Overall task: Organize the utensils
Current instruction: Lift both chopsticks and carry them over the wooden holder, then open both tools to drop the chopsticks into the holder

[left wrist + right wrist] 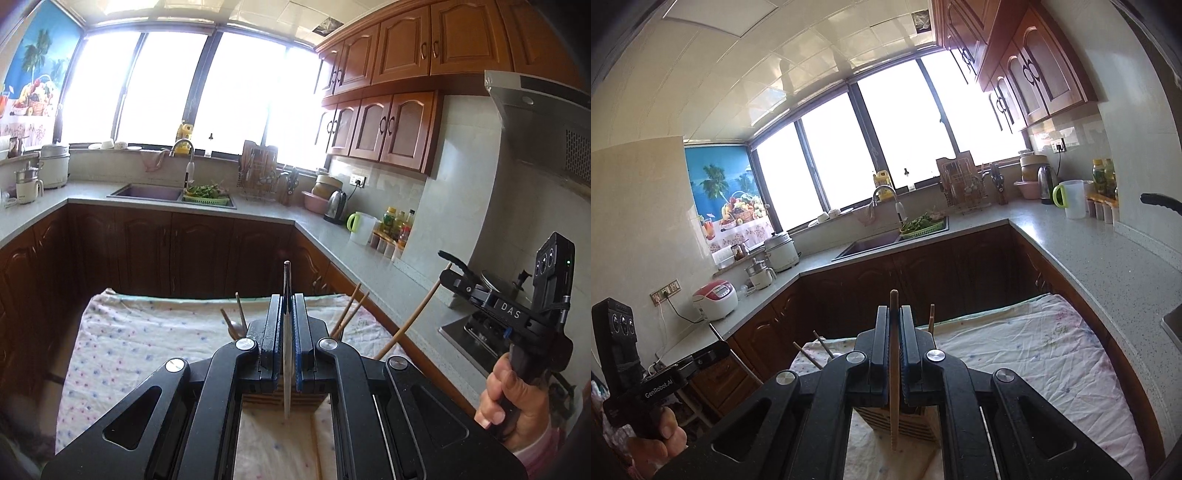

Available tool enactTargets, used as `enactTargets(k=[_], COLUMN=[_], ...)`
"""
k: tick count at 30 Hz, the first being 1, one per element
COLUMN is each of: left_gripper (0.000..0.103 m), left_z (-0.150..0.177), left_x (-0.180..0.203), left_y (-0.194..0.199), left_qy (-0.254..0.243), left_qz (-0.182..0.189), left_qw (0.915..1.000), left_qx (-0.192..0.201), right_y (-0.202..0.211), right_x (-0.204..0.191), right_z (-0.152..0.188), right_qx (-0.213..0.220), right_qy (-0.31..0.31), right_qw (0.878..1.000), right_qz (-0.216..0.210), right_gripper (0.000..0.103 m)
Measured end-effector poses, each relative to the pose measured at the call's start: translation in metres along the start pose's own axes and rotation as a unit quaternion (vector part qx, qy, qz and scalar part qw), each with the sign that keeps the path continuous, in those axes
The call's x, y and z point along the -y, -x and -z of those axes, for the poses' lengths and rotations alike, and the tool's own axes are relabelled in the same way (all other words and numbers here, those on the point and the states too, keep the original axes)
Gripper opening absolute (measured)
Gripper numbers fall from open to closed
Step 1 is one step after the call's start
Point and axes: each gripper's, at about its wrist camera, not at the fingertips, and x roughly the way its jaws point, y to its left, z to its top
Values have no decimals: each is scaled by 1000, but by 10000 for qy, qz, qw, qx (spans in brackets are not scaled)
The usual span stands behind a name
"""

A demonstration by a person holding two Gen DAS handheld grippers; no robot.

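Transfer step under way: left gripper clamps a slim metal utensil, right gripper clamps a wooden chopstick, both above the slatted wooden holder; next calls for lowering into slots.

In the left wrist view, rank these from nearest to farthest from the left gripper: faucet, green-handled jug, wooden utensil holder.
From the left gripper:
1. Wooden utensil holder, directly beneath it.
2. Green-handled jug, on the right counter.
3. Faucet, at the far sink.

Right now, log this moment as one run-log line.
left gripper: shut on metal utensil | right gripper: shut on wooden chopstick | both above slotted holder
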Motion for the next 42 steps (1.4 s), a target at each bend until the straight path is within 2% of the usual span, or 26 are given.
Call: enactTargets(k=[5, 9, 15, 25, 27, 40, 42], left_gripper=[4, 4, 4, 4, 4, 5, 5], left_z=[-23, -25, 2, 54, 60, 59, 58], left_x=[-2, -8, -17, -23, -25, -35, -36], left_y=[-20, -45, -80, -114, -118, -120, -120], left_qy=[-39, 38, 161, 263, 286, 416, 441], left_qz=[-71, -198, -318, -383, -403, -501, -495], left_qw=[9996, 9993, 9992, 9981, 9975, 9965, 9963], left_qx=[277, 327, 174, -401, -502, -526, -549], right_y=[-14, -32, -58, -89, -88, -92, -93], right_x=[-4, -4, 2, 20, 22, 25, 27], right_z=[-21, -20, 8, 57, 58, 54, 54], right_qx=[280, 290, 23, -538, -505, -583, -626], right_qy=[117, 277, 361, 147, 164, 77, 49], right_qw=[9995, 9988, 9985, 9975, 9974, 9972, 9971], right_qz=[108, 280, 401, 440, 479, 457, 420], right_gripper=[5, 5, 5, 5, 5, 5, 8])
